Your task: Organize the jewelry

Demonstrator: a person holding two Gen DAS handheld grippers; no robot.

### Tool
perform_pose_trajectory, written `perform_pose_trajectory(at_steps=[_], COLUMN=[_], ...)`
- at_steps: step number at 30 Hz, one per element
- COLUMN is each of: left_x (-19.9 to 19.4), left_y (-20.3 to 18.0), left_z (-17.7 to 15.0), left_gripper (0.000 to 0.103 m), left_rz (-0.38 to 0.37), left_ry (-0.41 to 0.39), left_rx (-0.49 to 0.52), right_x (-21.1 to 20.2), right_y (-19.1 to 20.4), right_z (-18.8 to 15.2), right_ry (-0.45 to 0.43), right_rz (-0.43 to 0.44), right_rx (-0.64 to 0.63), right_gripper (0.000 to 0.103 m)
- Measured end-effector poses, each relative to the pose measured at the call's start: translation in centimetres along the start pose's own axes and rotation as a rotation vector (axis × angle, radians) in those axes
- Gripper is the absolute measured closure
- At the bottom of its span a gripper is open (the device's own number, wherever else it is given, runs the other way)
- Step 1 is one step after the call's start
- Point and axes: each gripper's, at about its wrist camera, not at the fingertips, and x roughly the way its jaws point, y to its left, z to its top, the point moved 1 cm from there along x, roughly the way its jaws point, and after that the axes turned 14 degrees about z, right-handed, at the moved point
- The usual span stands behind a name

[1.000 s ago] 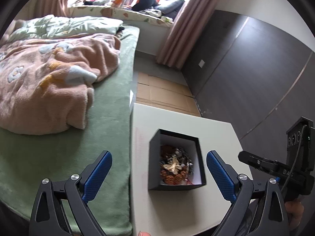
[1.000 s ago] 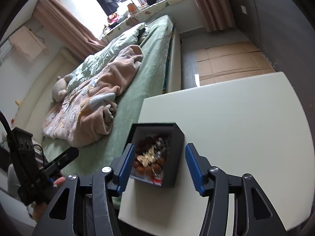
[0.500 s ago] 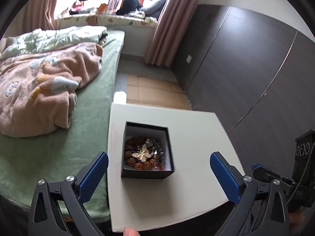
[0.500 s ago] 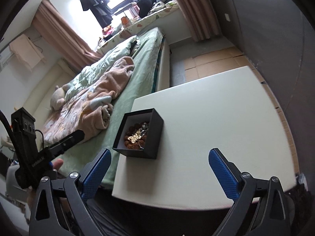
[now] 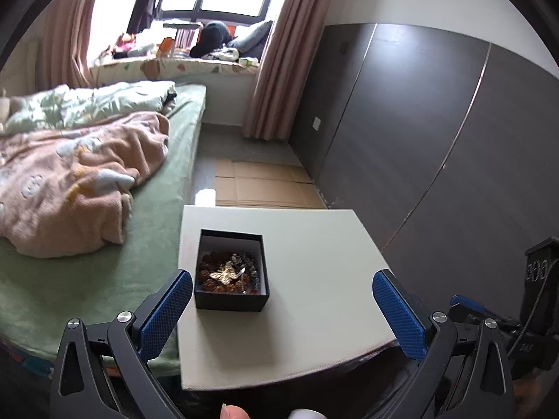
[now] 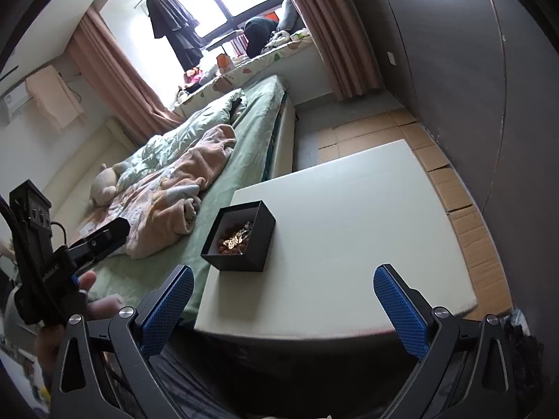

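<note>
A small black box (image 5: 230,300) stands on the white table (image 5: 314,279), near its left edge beside the bed. Inside lies a heap of jewelry (image 5: 229,274): brown beads, a dark bead string and a gold butterfly piece. In the right wrist view the same box (image 6: 251,244) sits ahead and left with the jewelry (image 6: 236,239) showing. My left gripper (image 5: 282,309) is open, pulled back from the box, nothing between its blue pads. My right gripper (image 6: 283,305) is open too, empty, hovering over the table's near edge.
A bed (image 5: 104,262) with green sheet and a pink blanket (image 5: 70,181) runs along the table's left side. Dark wardrobe doors (image 5: 436,139) stand to the right. Flattened cardboard (image 5: 265,185) covers the floor beyond the table. The hand on the left gripper (image 6: 52,279) shows at the right view's left edge.
Both grippers have drawn back and up from the box, which now looks smaller and farther. The right gripper's jaws, narrow beside the box a second ago, have spread wide.
</note>
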Motion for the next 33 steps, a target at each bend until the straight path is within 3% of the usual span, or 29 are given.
perform_pose_trajectory(at_steps=[17, 33], left_x=[-6.6, -9.2], left_y=[0.0, -0.7], left_z=[-2.7, -3.8], left_gripper=[0.0, 0.0], left_rz=[0.002, 0.001], left_ry=[-0.023, -0.049], left_rx=[0.055, 0.081], right_x=[-6.0, -8.4], right_y=[3.3, 4.2], right_z=[-3.2, -4.5], right_ry=[-0.043, -0.064], right_rz=[-0.024, -0.028], right_rx=[-0.064, -0.067], right_gripper=[0.0, 0.0])
